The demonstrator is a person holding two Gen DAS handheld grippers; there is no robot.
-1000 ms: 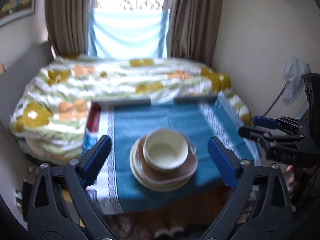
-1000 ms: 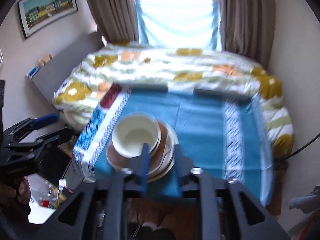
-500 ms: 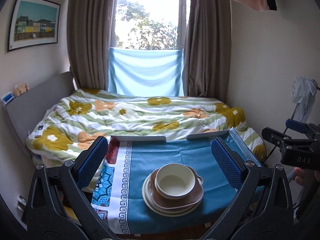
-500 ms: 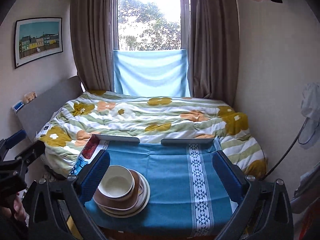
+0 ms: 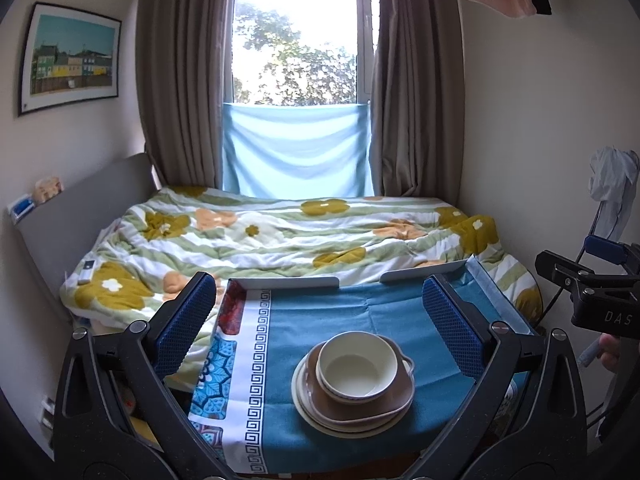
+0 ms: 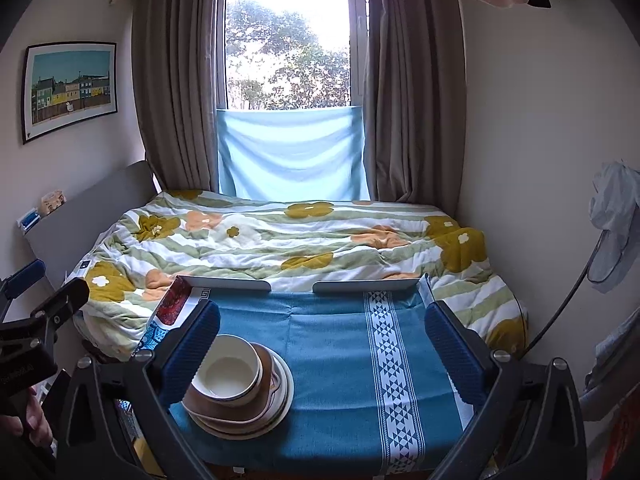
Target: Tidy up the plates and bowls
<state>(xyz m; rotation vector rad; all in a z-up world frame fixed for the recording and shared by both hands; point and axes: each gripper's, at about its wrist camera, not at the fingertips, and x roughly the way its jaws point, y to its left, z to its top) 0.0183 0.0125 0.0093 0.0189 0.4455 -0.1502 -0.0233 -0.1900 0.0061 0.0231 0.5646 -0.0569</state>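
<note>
A cream bowl (image 5: 354,372) sits in a brown handled dish (image 5: 384,404) on top of cream plates (image 5: 316,418), one stack near the front of the blue tablecloth (image 5: 360,312). My left gripper (image 5: 320,328) hangs open above and in front of the stack, with nothing between its fingers. In the right wrist view the bowl (image 6: 230,380), the brown dish (image 6: 224,410) and the plates (image 6: 282,392) lie at lower left, partly behind the left fingertip. My right gripper (image 6: 322,356) stands wide open and empty over the cloth (image 6: 328,340).
Two grey bars (image 5: 284,282) edge the table's far side. Behind them is a bed with a flowered duvet (image 5: 280,236), then a curtained window. A wall with a hanging white cloth (image 5: 612,184) and a cable closes the right side.
Both views have lifted and tilted up from the table toward the bed and window. The right gripper's jaws have gone from half shut by the stack to wide open.
</note>
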